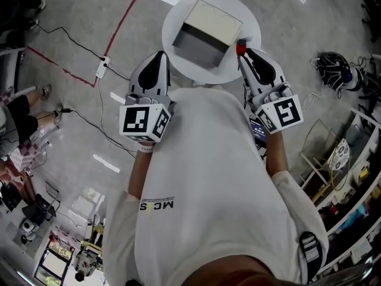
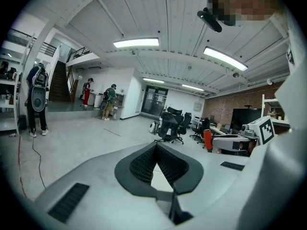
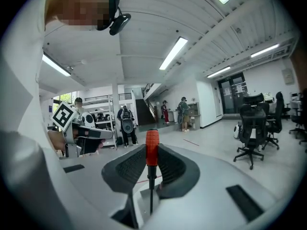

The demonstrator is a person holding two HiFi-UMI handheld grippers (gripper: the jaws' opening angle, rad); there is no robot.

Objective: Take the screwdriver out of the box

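Observation:
The screwdriver, with a red handle [image 3: 152, 147] and a thin dark shaft, stands upright between the jaws of my right gripper [image 3: 151, 151], which is shut on it. From the head view its red handle [image 1: 241, 46] shows at the tip of the right gripper [image 1: 244, 52], over the near right rim of the round white table [image 1: 178, 14]. The open box [image 1: 208, 36] sits on that table, its inside shadowed. My left gripper [image 1: 159, 57] is held left of the box; its pads [image 2: 144, 164] meet at the tips around nothing, so the left gripper [image 2: 156, 146] is shut.
A power strip [image 1: 103, 66] with black cables and red floor tape [image 1: 122, 19] lie left of the table. A dark headset [image 1: 333, 67] and shelving [image 1: 351, 177] are to the right. Office chairs [image 2: 170, 126] and several people stand in the room beyond.

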